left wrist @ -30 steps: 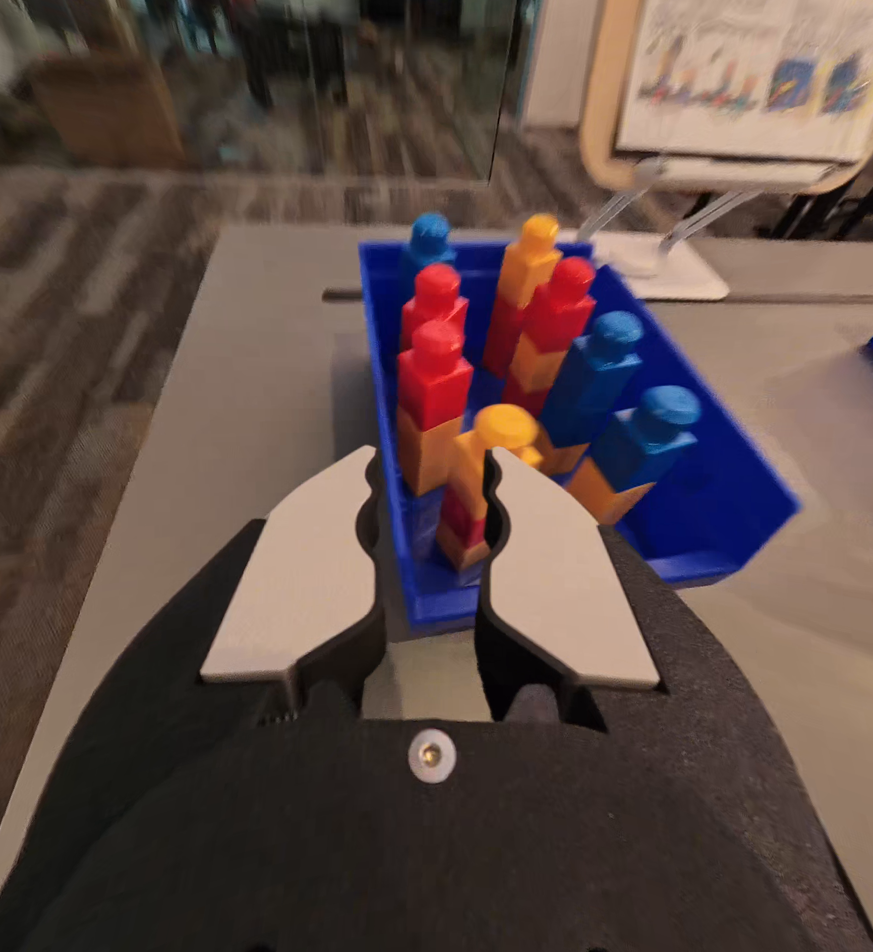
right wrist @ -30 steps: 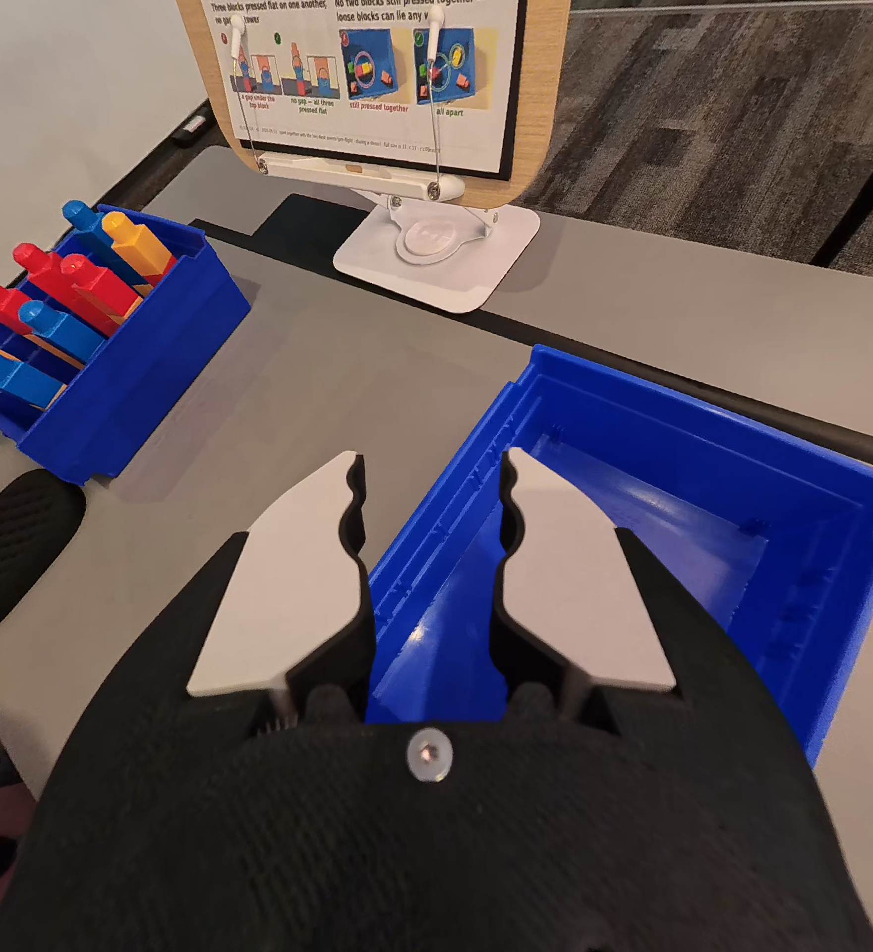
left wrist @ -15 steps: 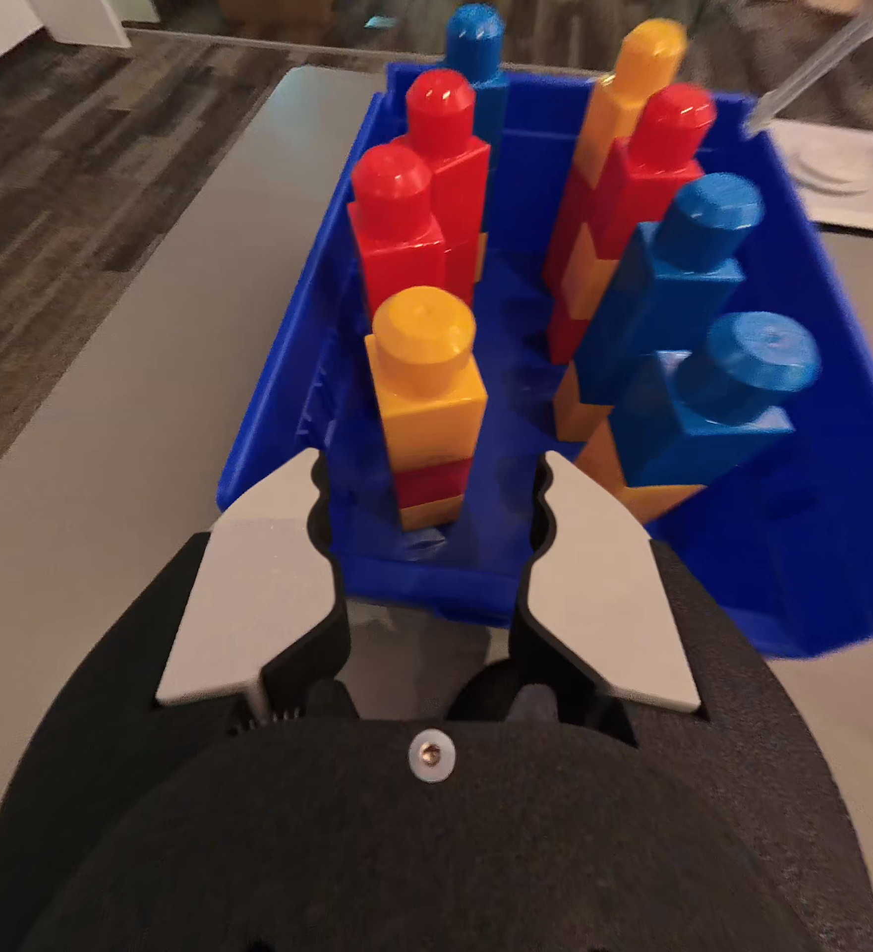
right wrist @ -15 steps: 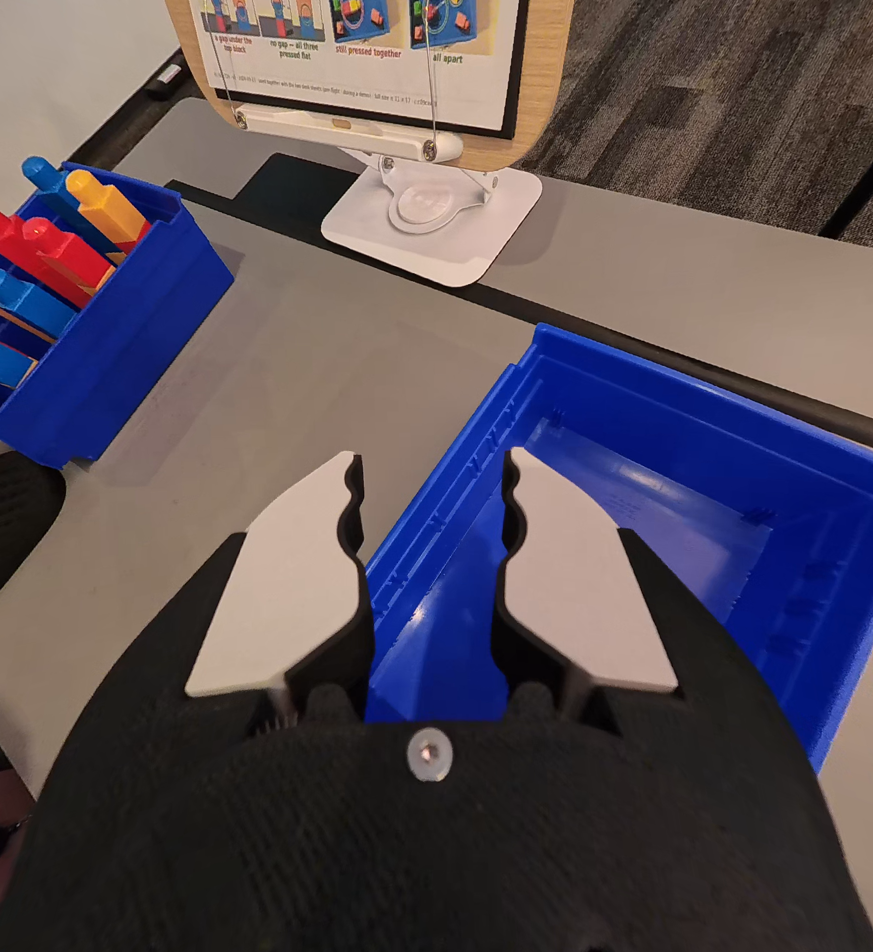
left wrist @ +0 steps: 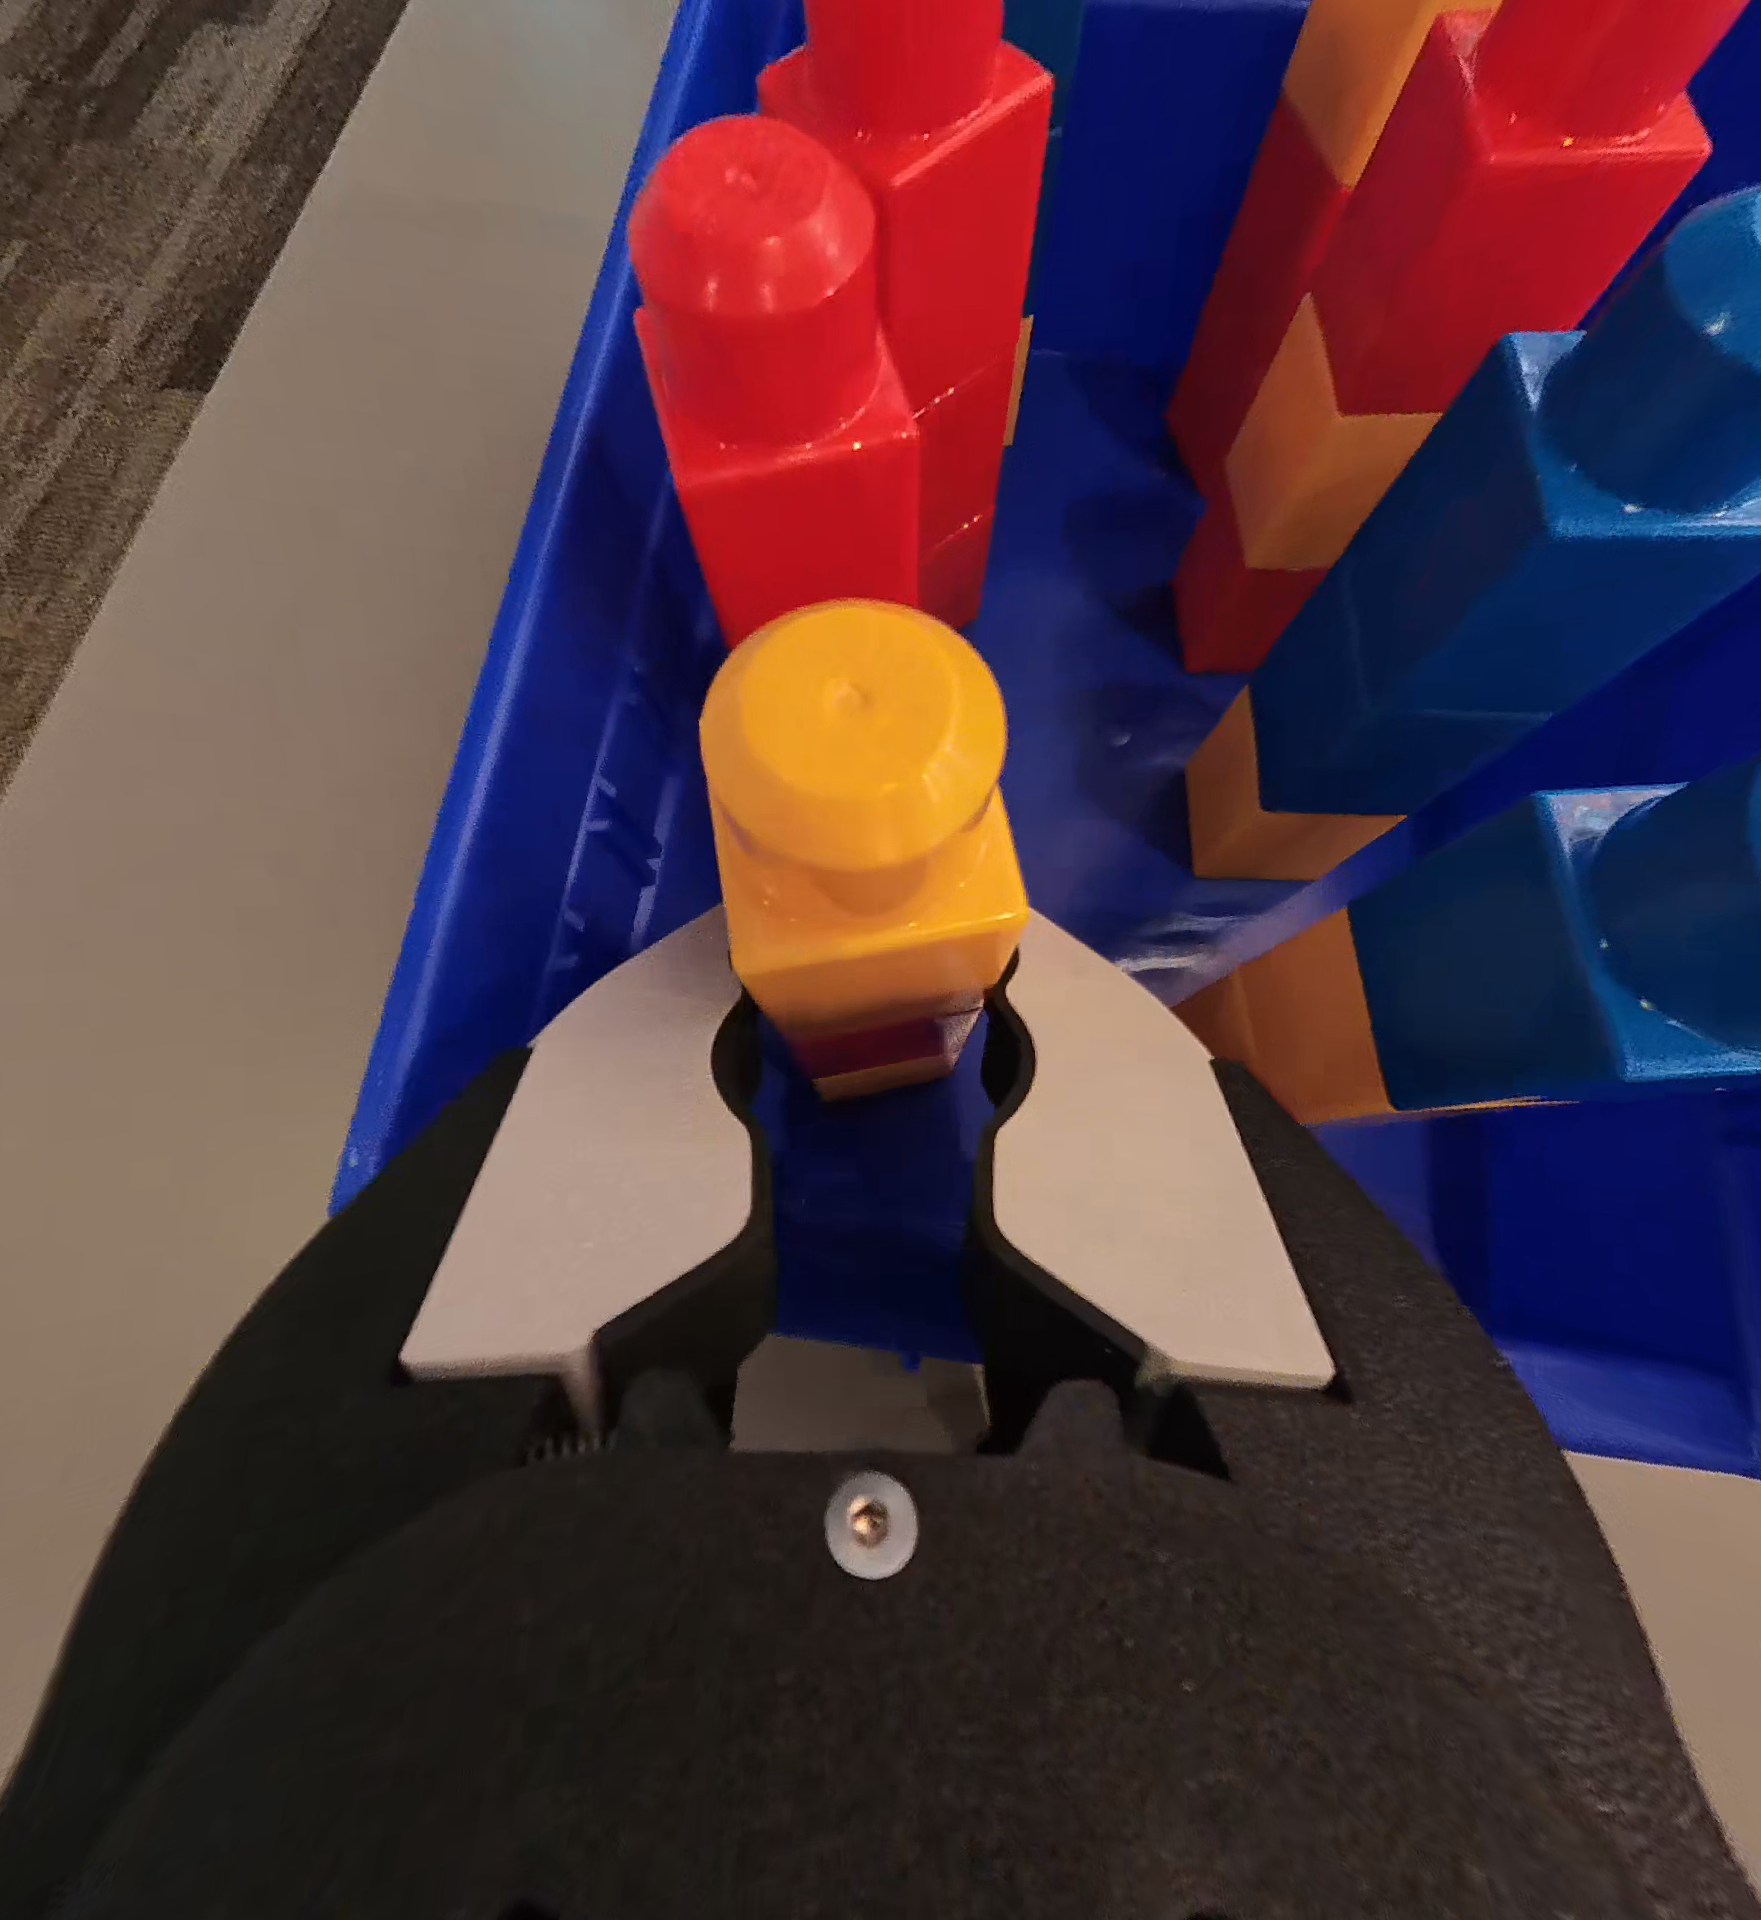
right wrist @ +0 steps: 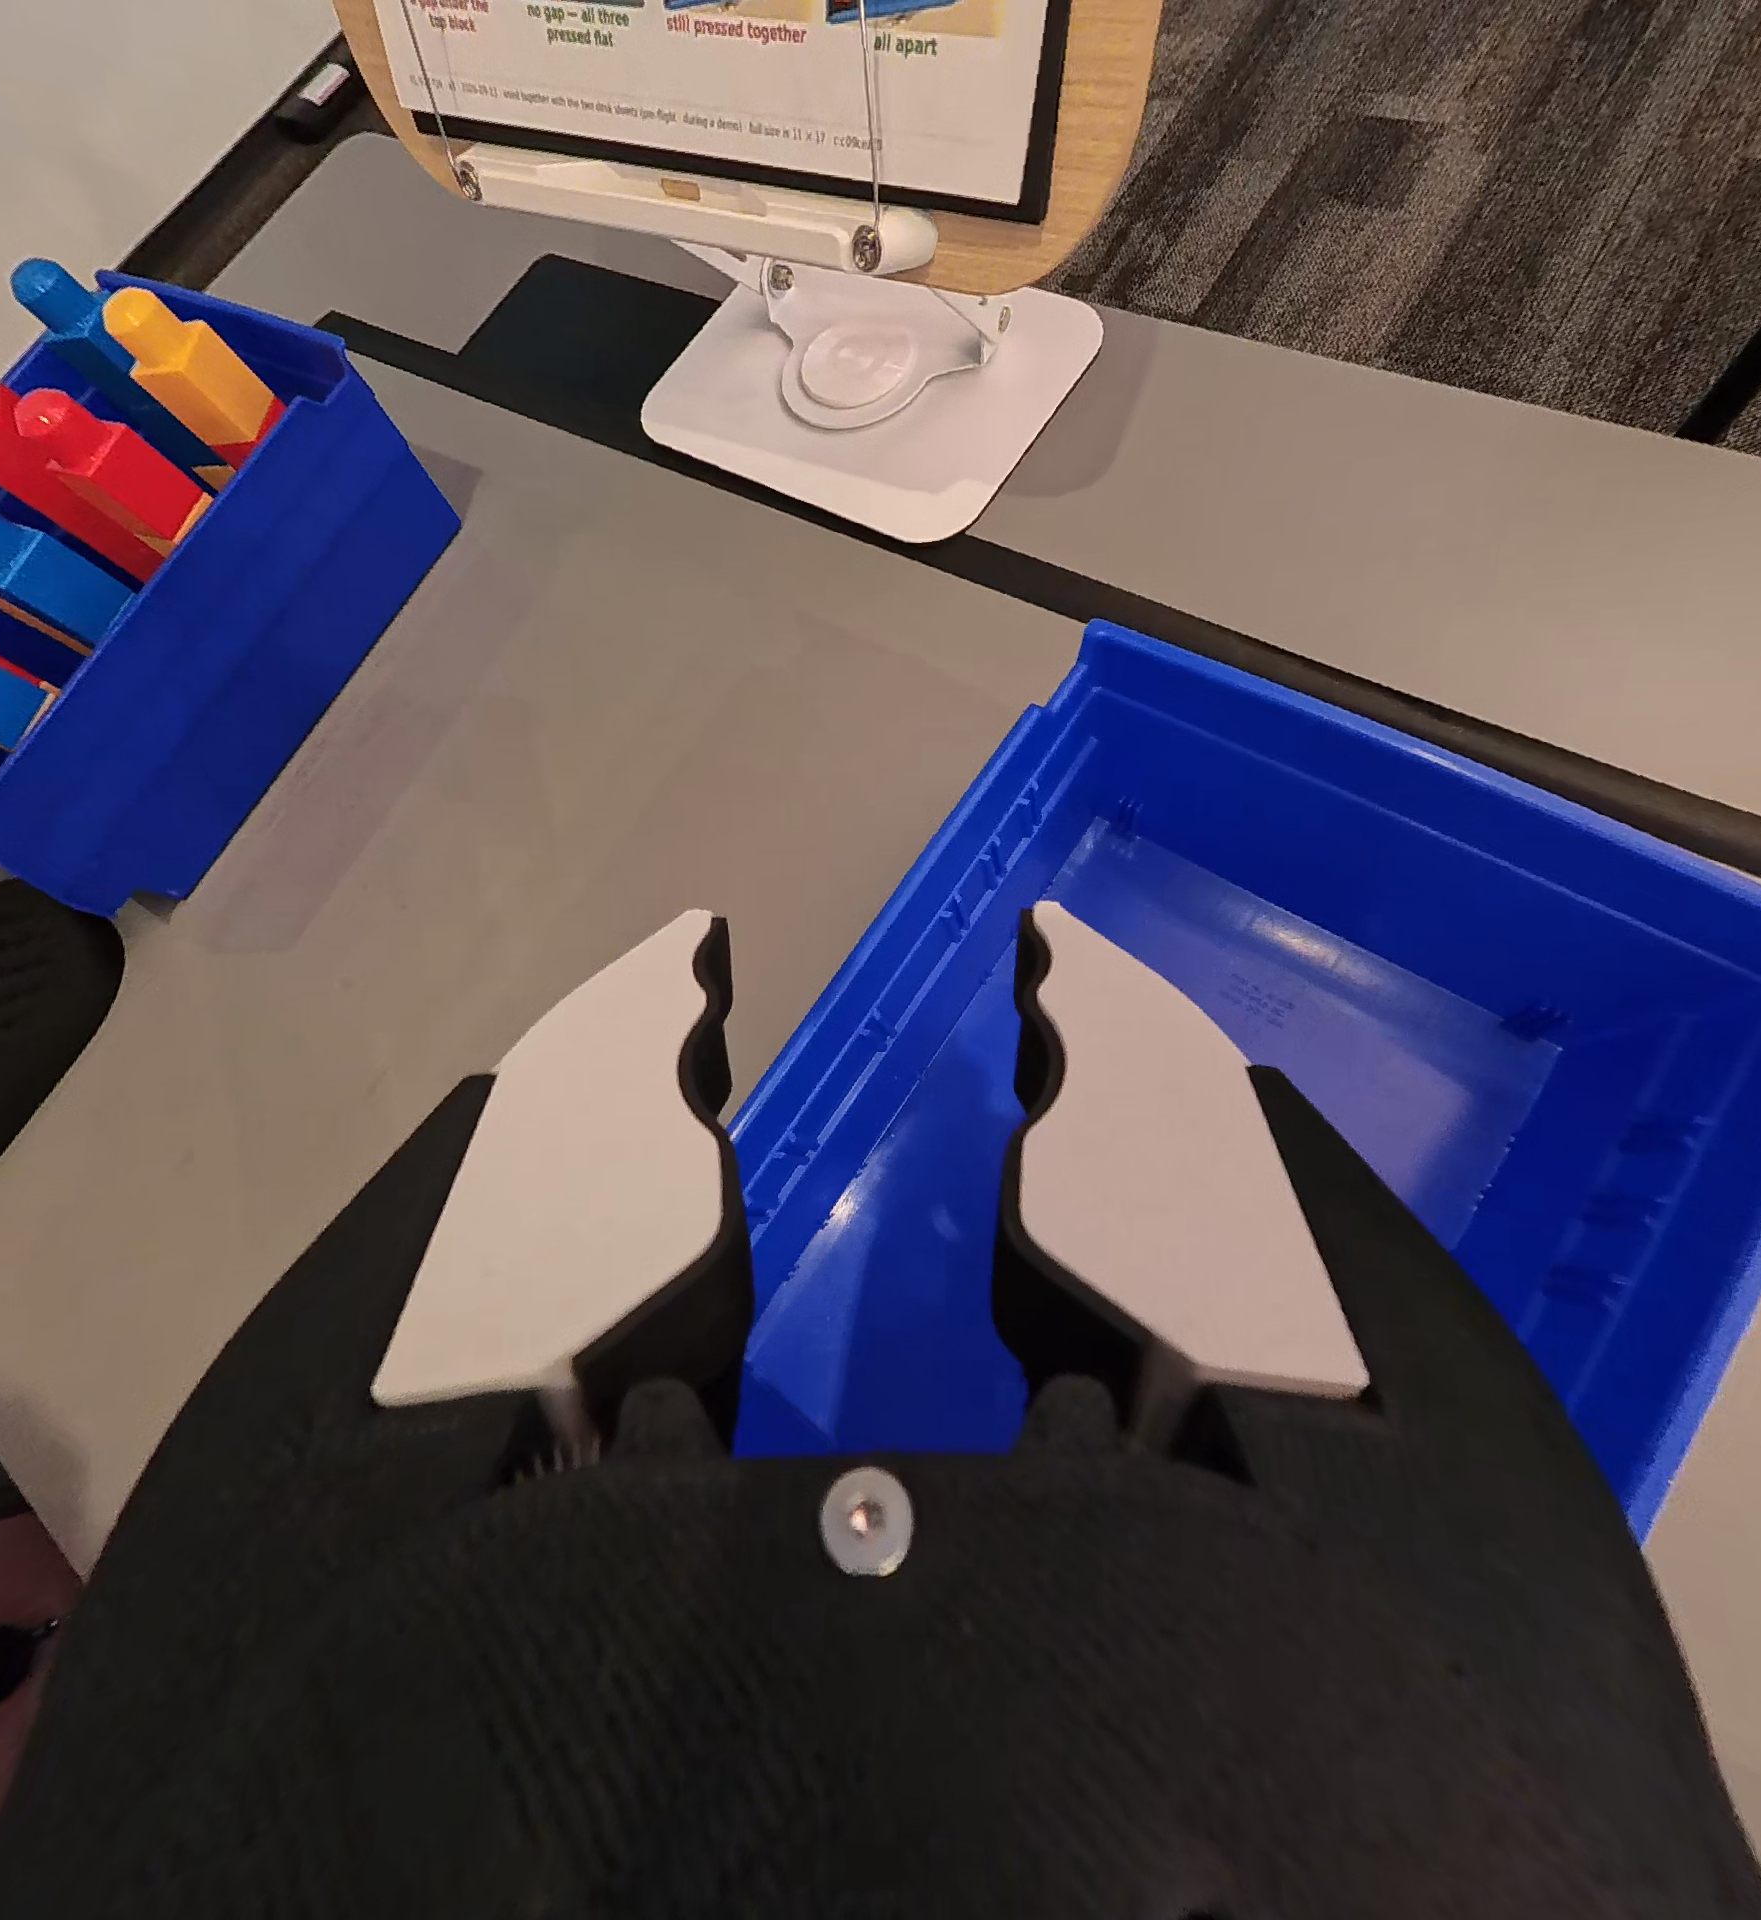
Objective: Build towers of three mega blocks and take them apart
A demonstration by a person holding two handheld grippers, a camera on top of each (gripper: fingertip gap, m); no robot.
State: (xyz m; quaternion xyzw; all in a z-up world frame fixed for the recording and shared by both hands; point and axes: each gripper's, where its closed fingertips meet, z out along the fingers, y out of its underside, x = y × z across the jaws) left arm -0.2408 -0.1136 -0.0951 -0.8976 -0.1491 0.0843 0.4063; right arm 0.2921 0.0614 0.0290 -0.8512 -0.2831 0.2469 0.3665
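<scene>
In the left wrist view a blue bin (left wrist: 502, 831) holds several three-block towers. The nearest tower (left wrist: 855, 790) is yellow on top, red in the middle and yellow below. My left gripper (left wrist: 871, 987) has its fingers on both sides of this tower's top yellow block and is shut on it. Red-topped towers (left wrist: 782, 416) stand behind it and blue-topped towers (left wrist: 1582, 520) to the right. My right gripper (right wrist: 871, 925) is open and empty, hovering over the left wall of a second, empty blue bin (right wrist: 1478, 831).
The tower bin (right wrist: 201, 665) also shows at the far left in the right wrist view on the grey table (right wrist: 647, 727). A white stand (right wrist: 876, 405) with an instruction board is at the back. The table's left edge and carpet (left wrist: 76, 260) lie left of the tower bin. About 60 cm separates my left fingertips from my right.
My left gripper opened wide, moved down into the bin over the yellow-topped tower, then closed on its top block. The right gripper drifted slightly and stayed open.
</scene>
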